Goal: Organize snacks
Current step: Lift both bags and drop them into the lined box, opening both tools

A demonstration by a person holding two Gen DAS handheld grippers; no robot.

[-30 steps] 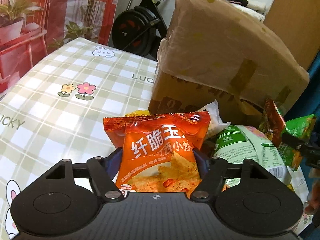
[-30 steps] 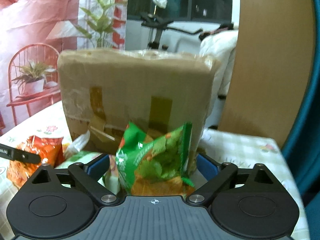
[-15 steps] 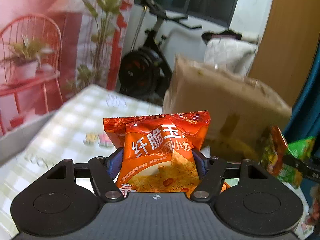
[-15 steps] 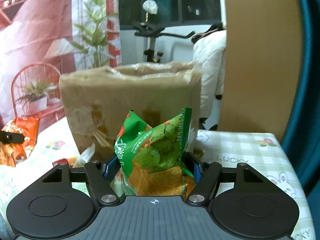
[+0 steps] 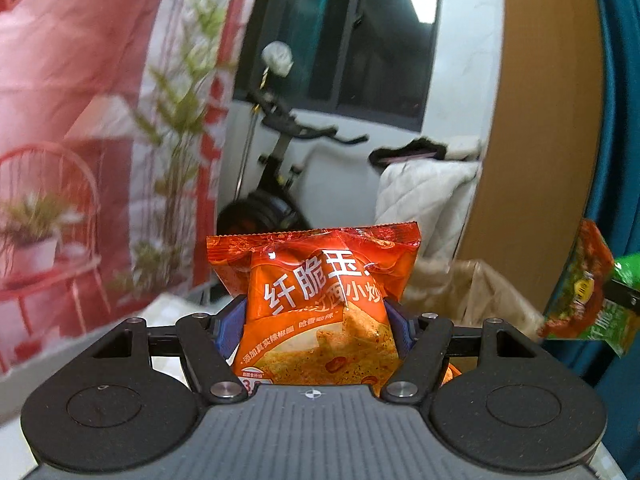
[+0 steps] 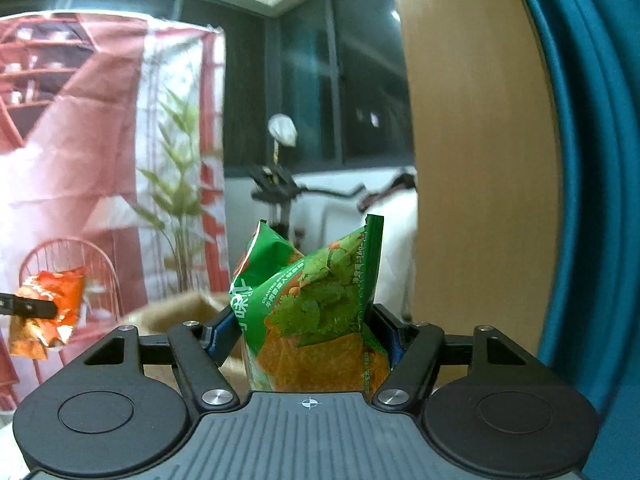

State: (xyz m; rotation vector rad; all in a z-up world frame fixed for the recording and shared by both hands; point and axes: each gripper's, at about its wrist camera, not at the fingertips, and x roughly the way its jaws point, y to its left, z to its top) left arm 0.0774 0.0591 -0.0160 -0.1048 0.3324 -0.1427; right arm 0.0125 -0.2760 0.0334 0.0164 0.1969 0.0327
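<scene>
- While both packets ride in the air, the left gripper is clamped on an orange chip packet, its blue pads pressed into the packet's two sides about midway up, so the sealed top stands clear above the jaws.
- Over on the other side, the right gripper is clenched on a green coriander-flavour chip packet; the foil is crumpled between the jaws and the top leans a little to the left.
- From the left wrist view the green packet shows at the far right edge, level with the orange one and well apart from it; from the right wrist view the orange packet hangs at the far left.
- Just beyond and below both pairs of jaws sits the open cardboard box, its mouth facing up; an exercise bike stands farther back.
- By my reckoning this is the carrying step: each hand has its snack lifted clear and the box looks the likely place to put them.
- What comes next calls for bringing each packet over the box mouth, clear of its rim and flaps, then letting go; the hands should be kept apart so the packets do not collide.
- How much is already in the box I cannot tell.
</scene>
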